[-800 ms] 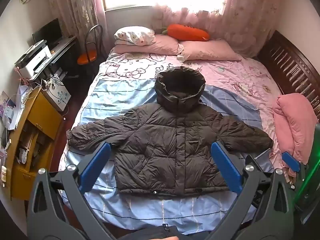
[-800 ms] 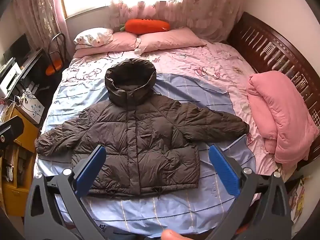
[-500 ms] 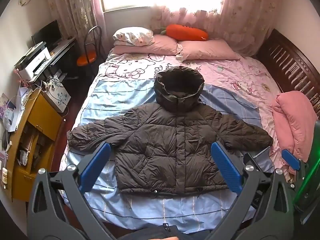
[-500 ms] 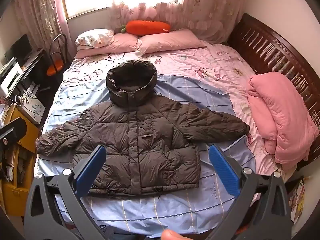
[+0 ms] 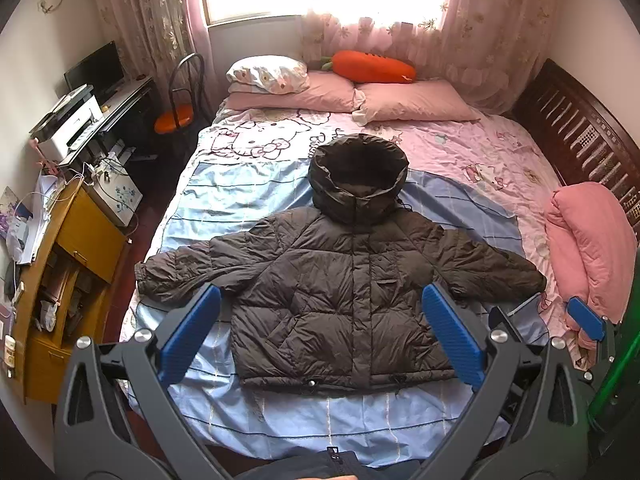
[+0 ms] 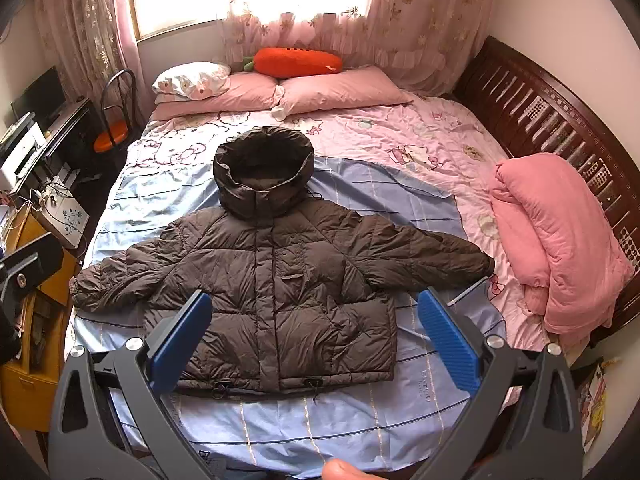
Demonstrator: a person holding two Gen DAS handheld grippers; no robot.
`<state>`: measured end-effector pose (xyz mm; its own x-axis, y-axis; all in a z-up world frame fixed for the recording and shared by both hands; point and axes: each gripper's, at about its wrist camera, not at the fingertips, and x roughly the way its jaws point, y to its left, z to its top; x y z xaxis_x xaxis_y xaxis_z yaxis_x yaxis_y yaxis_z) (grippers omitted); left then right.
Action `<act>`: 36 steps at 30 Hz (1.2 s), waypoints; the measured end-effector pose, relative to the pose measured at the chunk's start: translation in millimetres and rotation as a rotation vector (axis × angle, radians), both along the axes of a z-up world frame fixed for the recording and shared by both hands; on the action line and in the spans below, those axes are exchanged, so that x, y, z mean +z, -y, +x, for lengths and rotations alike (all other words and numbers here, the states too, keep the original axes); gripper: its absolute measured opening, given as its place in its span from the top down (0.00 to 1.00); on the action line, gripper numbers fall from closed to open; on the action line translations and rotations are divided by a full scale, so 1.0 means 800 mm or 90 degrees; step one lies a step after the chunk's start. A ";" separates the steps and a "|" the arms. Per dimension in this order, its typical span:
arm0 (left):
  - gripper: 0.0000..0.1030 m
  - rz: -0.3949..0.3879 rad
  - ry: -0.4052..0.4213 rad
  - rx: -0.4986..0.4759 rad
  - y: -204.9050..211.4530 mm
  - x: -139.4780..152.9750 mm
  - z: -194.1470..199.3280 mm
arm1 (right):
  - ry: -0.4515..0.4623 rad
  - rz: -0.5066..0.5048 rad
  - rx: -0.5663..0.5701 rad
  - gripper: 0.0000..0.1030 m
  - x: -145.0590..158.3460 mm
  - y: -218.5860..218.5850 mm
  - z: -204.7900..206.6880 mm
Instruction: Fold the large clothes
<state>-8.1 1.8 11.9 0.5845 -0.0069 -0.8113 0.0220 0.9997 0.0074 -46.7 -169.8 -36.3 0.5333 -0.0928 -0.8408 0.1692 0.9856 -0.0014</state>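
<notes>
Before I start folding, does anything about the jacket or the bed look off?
Nothing stands out. The dark puffer jacket lies flat, front up, zipped, both sleeves spread, hood toward the pillows. The rolled pink quilt sits clear of it. Both the left gripper and right gripper are open and empty.

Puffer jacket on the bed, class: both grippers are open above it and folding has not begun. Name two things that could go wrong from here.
1. The puffer jacket is thick and slick-looking, so a sleeve folded inward may slip from the pads or spring back open.
2. The bulky hood could stop the fold lying flat, and dragging may bunch the blue sheet beneath.
</notes>
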 end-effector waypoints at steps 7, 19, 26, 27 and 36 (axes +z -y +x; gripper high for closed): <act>0.02 0.003 0.001 -0.003 0.000 0.001 -0.001 | -0.002 0.004 0.002 0.01 0.001 0.000 -0.001; 0.02 0.002 0.001 -0.004 -0.001 0.002 -0.003 | -0.003 0.006 0.003 0.01 0.000 -0.002 -0.004; 0.02 0.004 0.002 -0.005 -0.002 0.003 -0.003 | -0.004 0.006 0.003 0.01 -0.004 -0.006 -0.004; 0.02 0.004 0.002 -0.006 -0.003 0.005 -0.004 | -0.006 0.008 0.003 0.01 -0.004 -0.006 -0.004; 0.02 0.003 0.000 -0.004 -0.001 0.000 -0.002 | -0.008 0.010 0.004 0.01 -0.008 -0.010 -0.005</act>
